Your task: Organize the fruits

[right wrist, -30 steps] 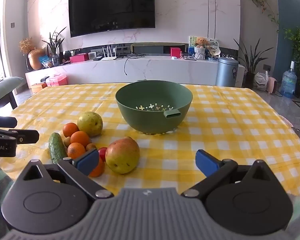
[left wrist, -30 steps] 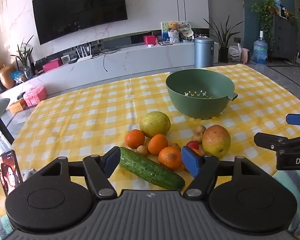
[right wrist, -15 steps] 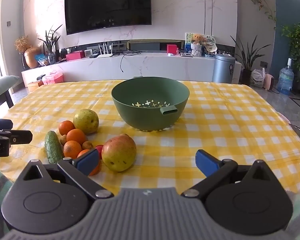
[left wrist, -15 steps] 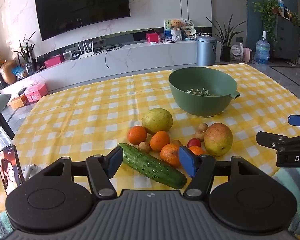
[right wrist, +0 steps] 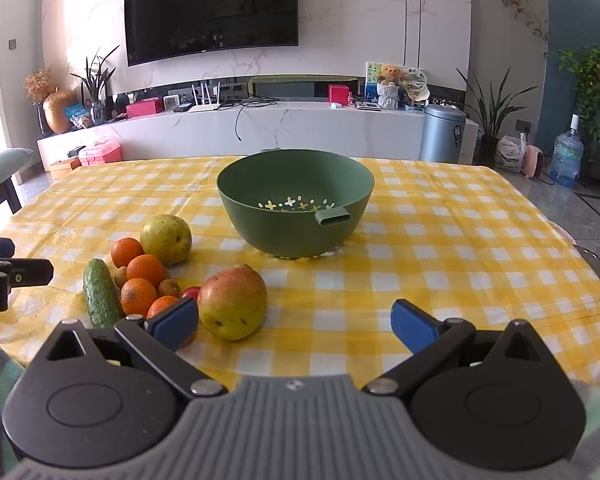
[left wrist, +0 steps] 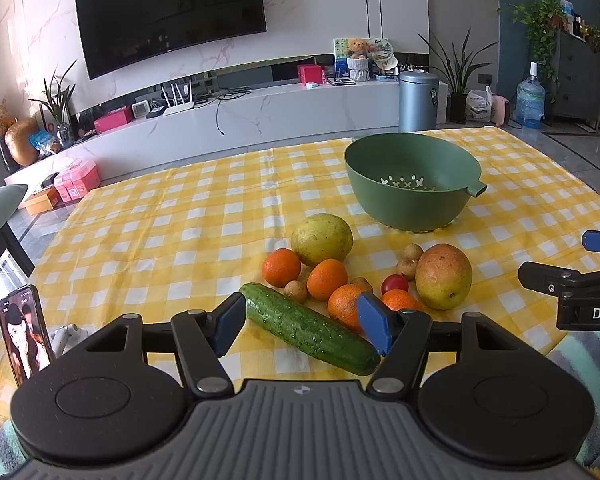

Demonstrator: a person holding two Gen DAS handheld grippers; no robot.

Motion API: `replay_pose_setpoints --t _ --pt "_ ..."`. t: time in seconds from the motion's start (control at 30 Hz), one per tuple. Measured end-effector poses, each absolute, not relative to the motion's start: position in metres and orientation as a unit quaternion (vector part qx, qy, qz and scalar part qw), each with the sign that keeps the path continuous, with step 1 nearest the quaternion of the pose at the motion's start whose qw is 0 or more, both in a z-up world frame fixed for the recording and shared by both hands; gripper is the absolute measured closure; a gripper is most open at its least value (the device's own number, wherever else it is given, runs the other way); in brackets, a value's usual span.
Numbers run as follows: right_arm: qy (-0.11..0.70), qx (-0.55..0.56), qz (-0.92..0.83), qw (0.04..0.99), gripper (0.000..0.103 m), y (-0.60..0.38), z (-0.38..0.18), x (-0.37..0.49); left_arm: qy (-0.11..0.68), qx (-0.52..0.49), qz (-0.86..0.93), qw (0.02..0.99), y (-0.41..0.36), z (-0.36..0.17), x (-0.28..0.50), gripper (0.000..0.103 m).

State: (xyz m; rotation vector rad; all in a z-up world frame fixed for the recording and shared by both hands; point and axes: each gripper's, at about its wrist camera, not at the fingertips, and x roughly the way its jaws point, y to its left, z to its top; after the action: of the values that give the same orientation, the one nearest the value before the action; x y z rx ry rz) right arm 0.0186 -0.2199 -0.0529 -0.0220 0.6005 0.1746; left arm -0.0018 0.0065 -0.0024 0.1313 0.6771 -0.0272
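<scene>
Both sets of jaws are apart, nothing held: left gripper [left wrist: 302, 326], right gripper [right wrist: 296, 322]. Fruit heaped near the table's front edge, green bowl [right wrist: 294, 216] empty behind. My worry: grabbing the cucumber [left wrist: 308, 328] nudges the oranges [left wrist: 326, 279] resting against it and they roll off.

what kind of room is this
Most likely a home living and dining room: a wall-mounted TV above a long marble media console, and a table under a yellow checked cloth.
</scene>
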Motion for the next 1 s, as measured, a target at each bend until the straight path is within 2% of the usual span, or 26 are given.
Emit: replay_pose_setpoints --t 1.0 --pt "0.299 -0.013 0.083 0.951 0.004 -0.2206 -0.0542 0.0193 0.335 0.059 -0.018 0.940 0.0049 -0.0032 -0.0029 0.028"
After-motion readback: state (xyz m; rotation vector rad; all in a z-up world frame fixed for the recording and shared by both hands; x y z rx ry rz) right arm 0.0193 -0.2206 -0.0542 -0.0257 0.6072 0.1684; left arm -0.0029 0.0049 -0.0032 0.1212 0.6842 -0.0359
